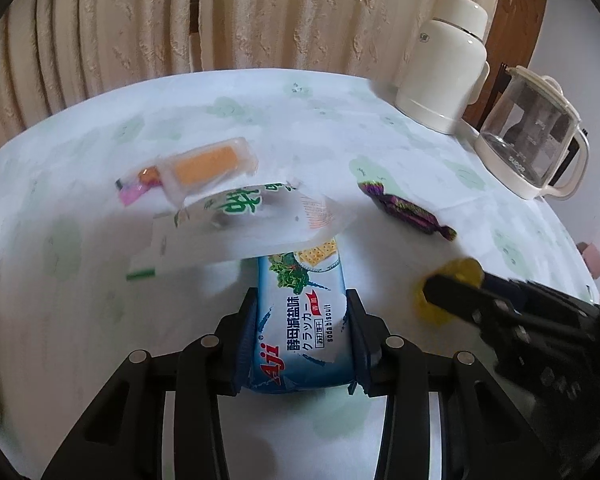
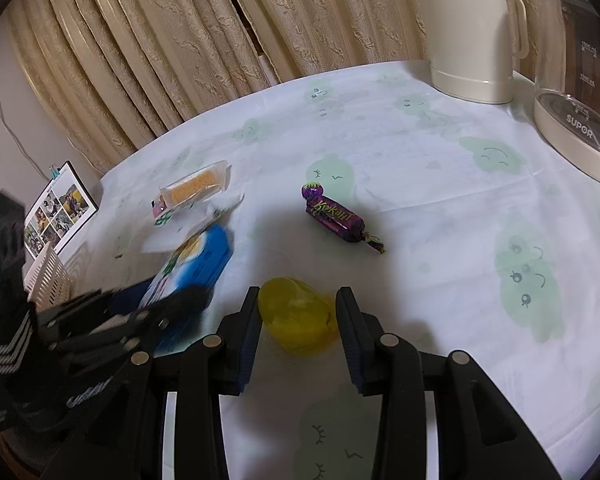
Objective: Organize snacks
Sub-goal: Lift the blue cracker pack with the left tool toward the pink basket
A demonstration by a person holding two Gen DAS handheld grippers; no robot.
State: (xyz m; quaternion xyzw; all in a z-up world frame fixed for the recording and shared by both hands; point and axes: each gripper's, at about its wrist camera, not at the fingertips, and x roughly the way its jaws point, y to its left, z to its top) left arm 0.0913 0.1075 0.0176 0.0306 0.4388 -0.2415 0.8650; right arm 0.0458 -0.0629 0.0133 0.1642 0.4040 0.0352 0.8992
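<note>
The left tool (image 1: 302, 320) squeezes the blue biscuit pack (image 1: 300, 320), its far end hidden under a blurry white packet (image 1: 252, 224). The right tool (image 2: 297, 312) sits open around the yellow jelly cup (image 2: 296, 316).

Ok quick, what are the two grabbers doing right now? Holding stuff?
Left gripper: shut on the blue soda biscuit pack.
Right gripper: fingers either side of the yellow jelly cup; whether it grips cannot be told.

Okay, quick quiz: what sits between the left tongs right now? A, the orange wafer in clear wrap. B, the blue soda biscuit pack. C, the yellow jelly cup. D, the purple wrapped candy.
B: the left tongs press both sides of the blue soda biscuit pack; the yellow jelly cup sits between the right tongs.
</note>
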